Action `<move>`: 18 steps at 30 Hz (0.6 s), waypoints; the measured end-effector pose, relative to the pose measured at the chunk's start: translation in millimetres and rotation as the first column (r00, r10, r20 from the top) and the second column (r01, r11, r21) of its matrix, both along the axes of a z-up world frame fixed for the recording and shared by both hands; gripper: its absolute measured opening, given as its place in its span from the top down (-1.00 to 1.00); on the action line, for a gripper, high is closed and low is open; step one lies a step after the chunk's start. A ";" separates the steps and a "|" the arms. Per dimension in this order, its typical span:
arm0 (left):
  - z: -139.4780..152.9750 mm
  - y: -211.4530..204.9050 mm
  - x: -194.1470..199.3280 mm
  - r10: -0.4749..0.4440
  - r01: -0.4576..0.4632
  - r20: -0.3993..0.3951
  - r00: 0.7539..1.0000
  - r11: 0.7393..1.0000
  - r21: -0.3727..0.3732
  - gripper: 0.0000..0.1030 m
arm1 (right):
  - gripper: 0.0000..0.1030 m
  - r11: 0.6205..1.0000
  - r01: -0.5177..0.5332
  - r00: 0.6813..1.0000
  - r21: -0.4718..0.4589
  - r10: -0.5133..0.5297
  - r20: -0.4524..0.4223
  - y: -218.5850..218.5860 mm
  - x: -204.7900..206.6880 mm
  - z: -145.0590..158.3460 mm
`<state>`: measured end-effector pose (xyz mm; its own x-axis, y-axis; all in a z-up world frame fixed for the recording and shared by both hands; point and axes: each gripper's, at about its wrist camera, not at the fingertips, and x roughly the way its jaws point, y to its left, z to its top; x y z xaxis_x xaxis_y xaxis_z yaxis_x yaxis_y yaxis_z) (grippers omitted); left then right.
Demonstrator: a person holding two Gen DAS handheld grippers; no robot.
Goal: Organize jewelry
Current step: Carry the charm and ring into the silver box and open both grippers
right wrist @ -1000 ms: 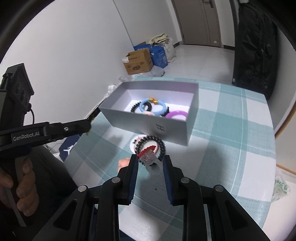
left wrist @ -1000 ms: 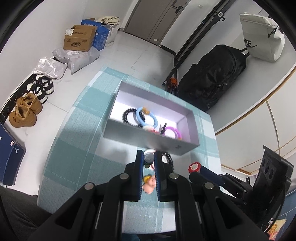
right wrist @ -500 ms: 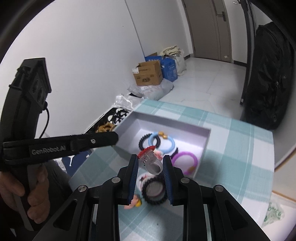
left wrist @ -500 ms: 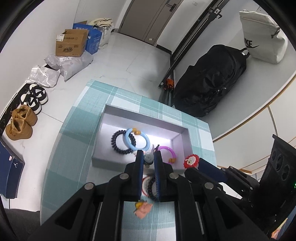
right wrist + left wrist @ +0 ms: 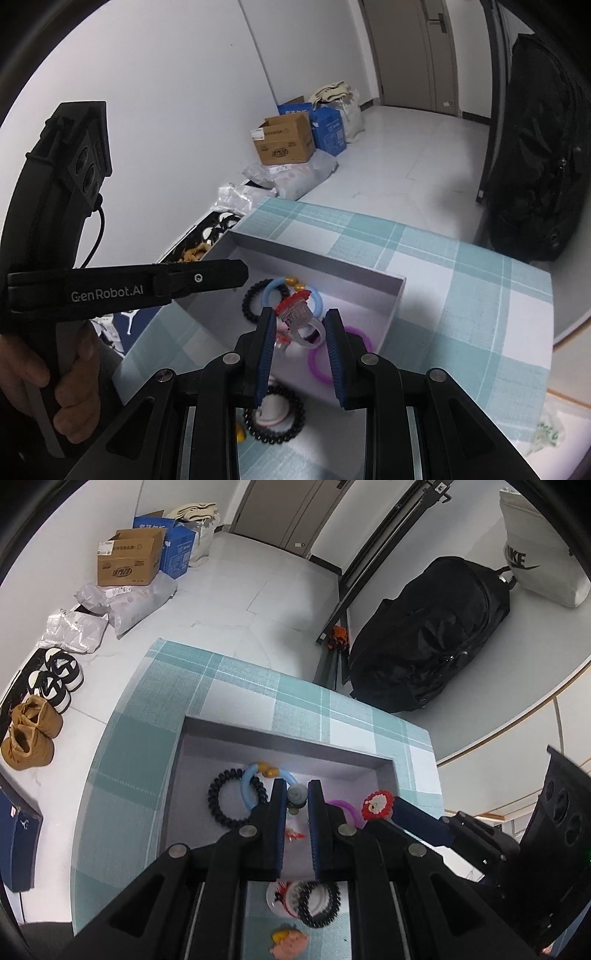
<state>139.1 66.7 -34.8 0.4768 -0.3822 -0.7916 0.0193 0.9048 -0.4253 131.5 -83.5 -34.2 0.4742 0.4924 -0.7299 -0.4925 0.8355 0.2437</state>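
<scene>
A grey open box [image 5: 288, 738] [image 5: 306, 254] sits on the teal checked table. Inside lie a black coil band [image 5: 221, 801], a blue ring bracelet [image 5: 251, 782] and a purple bracelet [image 5: 325, 365]. My left gripper [image 5: 296, 797] is shut on a small grey ring piece [image 5: 296, 794] and hovers over the box interior. My right gripper [image 5: 300, 325] is shut on a clear plastic ring with a red top [image 5: 297, 314], also above the box; its red top shows in the left wrist view [image 5: 376, 805].
On the table in front of the box lie a black bead bracelet [image 5: 317, 904] on a white disc and a small pink and yellow charm [image 5: 288, 939]. A black bag [image 5: 424, 635], cardboard boxes [image 5: 127, 559] and shoes [image 5: 29, 731] stand on the floor.
Both grippers have risen and moved forward from the table in front of the box to above the box interior, each still holding its piece.
</scene>
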 end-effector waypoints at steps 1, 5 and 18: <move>-0.7 -0.4 1.6 0.004 -0.004 -0.002 1.000 1.000 0.004 0.87 | 0.50 1.000 -0.006 1.000 -0.004 0.006 -0.005 0.5 4.8 -0.7; 0.4 -2.7 6.7 0.001 -0.001 0.010 1.000 1.000 -0.007 0.87 | 0.50 1.000 -0.005 0.999 0.007 0.006 -0.031 -0.5 17.1 -3.1; -11.1 -8.1 15.2 -0.021 0.022 -0.019 1.000 1.000 0.020 0.87 | 0.49 1.000 -0.010 0.999 0.021 0.011 -0.050 2.6 22.3 -10.5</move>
<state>154.3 58.6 -45.9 0.4537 -0.3760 -0.8080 0.0312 0.9128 -0.4073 153.7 -80.9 -44.7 0.4319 0.5123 -0.7423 -0.4882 0.8248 0.2853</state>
